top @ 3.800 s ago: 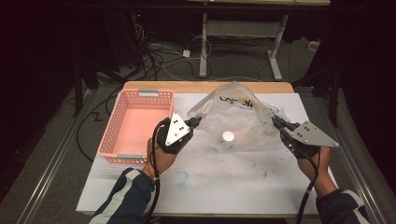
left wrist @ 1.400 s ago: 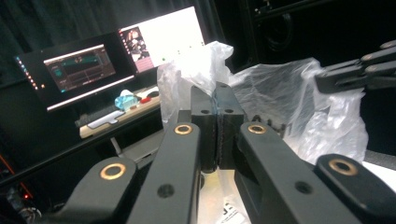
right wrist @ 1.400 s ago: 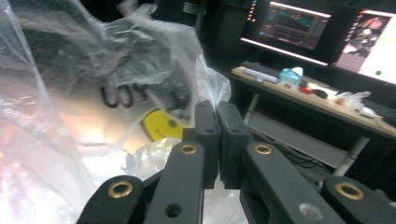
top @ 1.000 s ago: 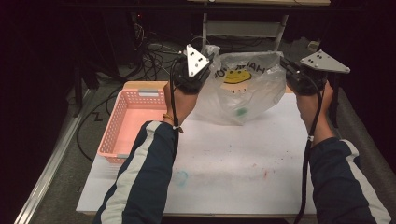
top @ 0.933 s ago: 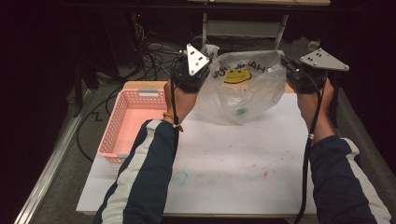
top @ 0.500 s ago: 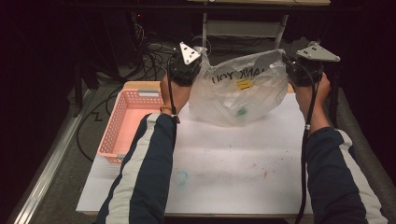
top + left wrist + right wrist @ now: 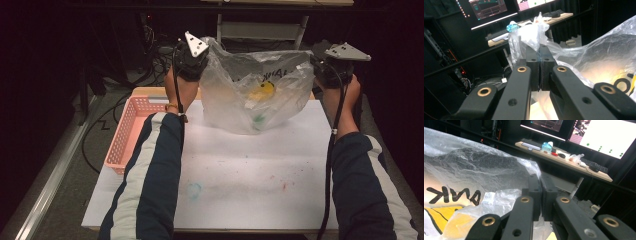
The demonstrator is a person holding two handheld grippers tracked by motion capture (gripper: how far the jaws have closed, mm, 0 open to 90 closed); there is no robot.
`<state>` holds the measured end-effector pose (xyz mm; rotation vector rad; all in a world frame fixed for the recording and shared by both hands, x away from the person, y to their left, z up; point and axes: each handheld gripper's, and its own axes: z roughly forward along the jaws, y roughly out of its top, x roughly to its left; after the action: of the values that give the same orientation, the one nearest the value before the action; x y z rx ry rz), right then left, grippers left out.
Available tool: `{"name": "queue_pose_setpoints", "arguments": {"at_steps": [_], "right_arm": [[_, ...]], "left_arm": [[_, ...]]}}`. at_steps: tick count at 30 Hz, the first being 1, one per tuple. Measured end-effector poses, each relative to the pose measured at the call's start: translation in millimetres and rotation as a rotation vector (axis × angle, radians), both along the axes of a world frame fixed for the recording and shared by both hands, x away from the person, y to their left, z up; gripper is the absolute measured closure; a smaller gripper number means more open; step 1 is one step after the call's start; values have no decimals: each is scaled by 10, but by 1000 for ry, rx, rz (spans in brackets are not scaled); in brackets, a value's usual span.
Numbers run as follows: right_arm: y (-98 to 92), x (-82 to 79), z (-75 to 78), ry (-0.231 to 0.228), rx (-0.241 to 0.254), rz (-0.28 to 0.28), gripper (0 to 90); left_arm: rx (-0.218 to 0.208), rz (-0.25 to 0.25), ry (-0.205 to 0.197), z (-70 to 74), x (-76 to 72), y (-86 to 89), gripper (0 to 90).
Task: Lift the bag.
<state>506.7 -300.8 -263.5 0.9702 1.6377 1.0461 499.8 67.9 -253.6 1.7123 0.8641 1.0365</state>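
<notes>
A clear plastic bag (image 7: 240,85) with black lettering and a yellow print hangs stretched between my two grippers over the far side of the table. Its bottom rests on the white sheet (image 7: 250,165). A small teal item (image 7: 258,118) lies inside the bag near the bottom. My left gripper (image 7: 204,54) is shut on the bag's left top edge. In the left gripper view the film bunches above the closed left gripper (image 7: 539,53), and the bag (image 7: 599,55) spreads to the right. My right gripper (image 7: 319,66) is shut on the bag's right edge. In the right gripper view the bag (image 7: 461,170) spreads left of the closed right gripper (image 7: 540,182).
A pink mesh basket (image 7: 131,134) stands at the table's left edge, beside the left sleeve. A faint teal smear (image 7: 194,190) marks the white sheet near the front. Desks with monitors and cables stand beyond the table.
Both grippers have moved farther from the person and slightly apart, carrying the bag with them. The bag now hangs wider and more taut, and its lettering has shifted.
</notes>
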Motion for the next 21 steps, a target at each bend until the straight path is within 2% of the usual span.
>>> {"name": "queue_pose_setpoints", "arguments": {"at_steps": [6,8,12,14,17,18,21], "right_arm": [[50,31,160,-24,-25,-3,891],[52,48,191,-24,-15,-8,891],[75,94,160,-21,-22,-22,891],[71,114,131,-10,-9,-25,891],[64,126,95,0,-9,-33,890],[63,124,83,0,-11,-35,890],[46,111,51,0,-15,-40,879]], "left_arm": [[12,36,-7,29,59,62,864],[-5,46,-10,43,73,101,865],[4,58,-4,36,87,126,864],[-7,54,9,6,91,122,862],[-6,37,14,-34,85,108,807],[12,37,15,-77,77,81,795],[3,34,25,-128,65,77,775]]}}
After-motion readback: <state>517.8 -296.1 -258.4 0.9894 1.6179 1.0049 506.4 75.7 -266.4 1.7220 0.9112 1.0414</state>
